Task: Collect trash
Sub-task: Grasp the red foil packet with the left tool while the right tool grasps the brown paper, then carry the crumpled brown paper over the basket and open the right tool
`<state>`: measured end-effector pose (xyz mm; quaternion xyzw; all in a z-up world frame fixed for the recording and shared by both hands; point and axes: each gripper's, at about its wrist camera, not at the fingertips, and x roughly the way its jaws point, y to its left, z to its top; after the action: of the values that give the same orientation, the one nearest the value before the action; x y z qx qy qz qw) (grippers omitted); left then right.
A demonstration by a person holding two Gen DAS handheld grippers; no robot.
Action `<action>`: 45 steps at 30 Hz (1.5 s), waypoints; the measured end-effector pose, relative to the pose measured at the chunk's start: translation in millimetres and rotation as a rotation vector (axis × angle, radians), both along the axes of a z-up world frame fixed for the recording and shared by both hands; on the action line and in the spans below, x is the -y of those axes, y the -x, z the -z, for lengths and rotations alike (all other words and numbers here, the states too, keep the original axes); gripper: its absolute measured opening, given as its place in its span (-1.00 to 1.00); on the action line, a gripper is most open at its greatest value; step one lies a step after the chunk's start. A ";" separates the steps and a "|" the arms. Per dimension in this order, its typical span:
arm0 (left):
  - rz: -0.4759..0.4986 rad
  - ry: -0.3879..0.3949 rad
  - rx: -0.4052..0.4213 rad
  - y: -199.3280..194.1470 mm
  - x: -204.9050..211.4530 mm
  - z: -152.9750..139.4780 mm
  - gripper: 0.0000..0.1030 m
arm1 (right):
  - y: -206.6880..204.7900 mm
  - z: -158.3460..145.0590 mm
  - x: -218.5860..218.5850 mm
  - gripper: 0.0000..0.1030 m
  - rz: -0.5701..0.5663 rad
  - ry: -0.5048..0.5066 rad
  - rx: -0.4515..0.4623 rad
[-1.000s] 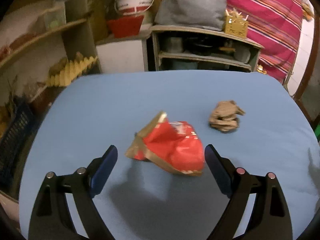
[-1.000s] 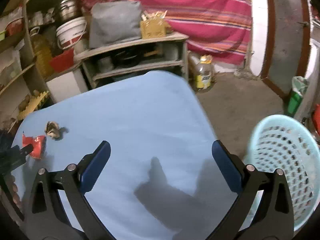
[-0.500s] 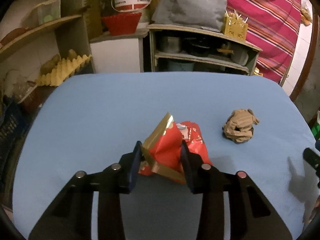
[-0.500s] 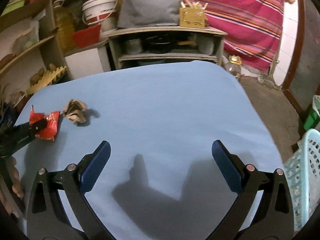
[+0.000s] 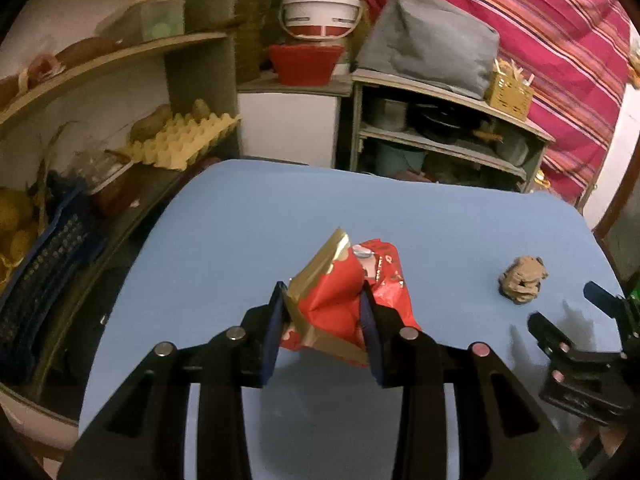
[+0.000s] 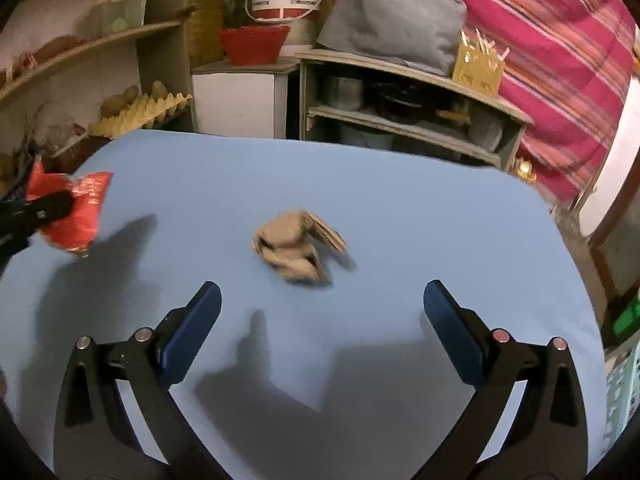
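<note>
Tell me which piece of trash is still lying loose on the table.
The crumpled brown paper wad: it lies untouched on the blue table, while the red snack wrapper is clamped in the left gripper.

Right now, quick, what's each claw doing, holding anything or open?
Left claw: closed on the red snack wrapper.
Right claw: open, holding nothing; the crumpled brown paper lies ahead of it on the blue table.

Red wrapper [image 5: 340, 300] print – blurred, nothing legible.
</note>
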<state>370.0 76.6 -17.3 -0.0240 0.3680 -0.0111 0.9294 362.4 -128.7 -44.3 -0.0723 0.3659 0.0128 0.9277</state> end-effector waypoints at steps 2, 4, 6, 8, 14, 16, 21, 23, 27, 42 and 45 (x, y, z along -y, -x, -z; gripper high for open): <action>-0.004 -0.006 0.003 0.6 -3.9 -2.3 -0.30 | -11.9 3.1 -2.6 0.91 0.019 -0.001 -0.008; -0.007 -0.008 0.005 0.6 -7.5 -3.8 -0.30 | -24.2 6.3 -2.9 0.91 0.042 -0.001 -0.021; -0.005 0.007 -0.007 -1.1 -12.7 -3.7 -0.30 | -31.9 8.1 -2.5 0.91 0.064 0.002 -0.025; -0.013 0.015 -0.012 -0.9 -15.5 -3.0 -0.30 | -41.3 11.2 -1.1 0.89 0.073 -0.014 -0.048; -0.020 0.034 0.005 4.2 -21.4 -11.1 -0.30 | -52.4 16.4 2.4 0.34 0.061 -0.032 -0.099; -0.016 0.028 0.011 5.1 -20.1 -13.0 -0.30 | -52.1 16.6 4.9 0.14 0.054 -0.036 -0.109; -0.005 0.008 0.011 8.8 -15.4 -13.5 -0.30 | -39.0 7.7 18.0 0.01 0.054 -0.061 -0.095; -0.003 0.006 0.013 10.0 -13.3 -15.6 -0.30 | -30.0 0.5 24.4 0.00 0.053 -0.060 -0.082; 0.006 -0.003 0.029 15.8 -4.9 -22.5 -0.30 | -6.2 -15.3 41.0 0.00 0.052 -0.064 -0.059; 0.119 -0.016 0.068 57.9 61.3 -36.4 -0.30 | 116.0 -51.5 144.7 0.00 0.102 -0.035 -0.001; 0.137 -0.020 0.070 69.6 75.9 -36.3 -0.30 | 140.2 -57.6 169.6 0.00 0.123 -0.065 0.032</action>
<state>300.5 0.7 19.0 0.0108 0.3362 -0.0716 0.9390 222.2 -298.3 13.3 -0.0200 0.3542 -0.0335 0.9343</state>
